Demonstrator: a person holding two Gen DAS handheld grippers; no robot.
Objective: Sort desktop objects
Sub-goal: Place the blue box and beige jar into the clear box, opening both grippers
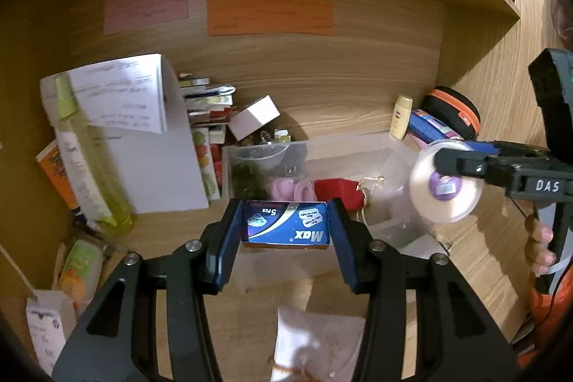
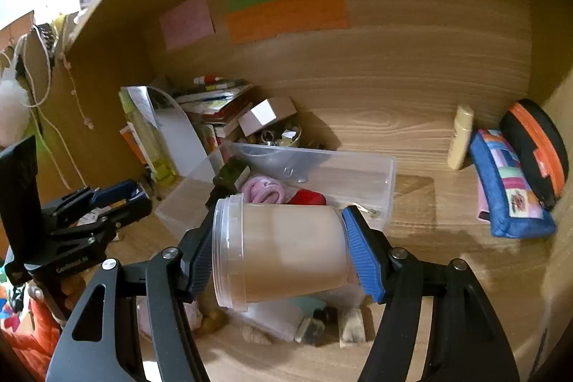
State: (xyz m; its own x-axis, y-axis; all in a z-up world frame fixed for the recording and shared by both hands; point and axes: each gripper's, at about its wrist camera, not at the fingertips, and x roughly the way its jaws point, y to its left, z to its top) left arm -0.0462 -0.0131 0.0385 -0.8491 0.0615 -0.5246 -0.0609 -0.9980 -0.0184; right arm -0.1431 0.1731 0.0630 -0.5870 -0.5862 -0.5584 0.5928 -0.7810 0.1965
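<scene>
Left gripper (image 1: 286, 224) clamps the blade box (image 1: 286, 226), right gripper (image 2: 283, 249) squeezes the jar (image 2: 283, 253). I'd drop each gently over the far bin (image 2: 358, 167).

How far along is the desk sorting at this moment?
Partly done: the clear bin already holds pink bands and a red item. In hand: the left tongs grip a blue blade box; the right tongs grip a translucent jar. Left: small loose items on the desk below the jar.
</scene>
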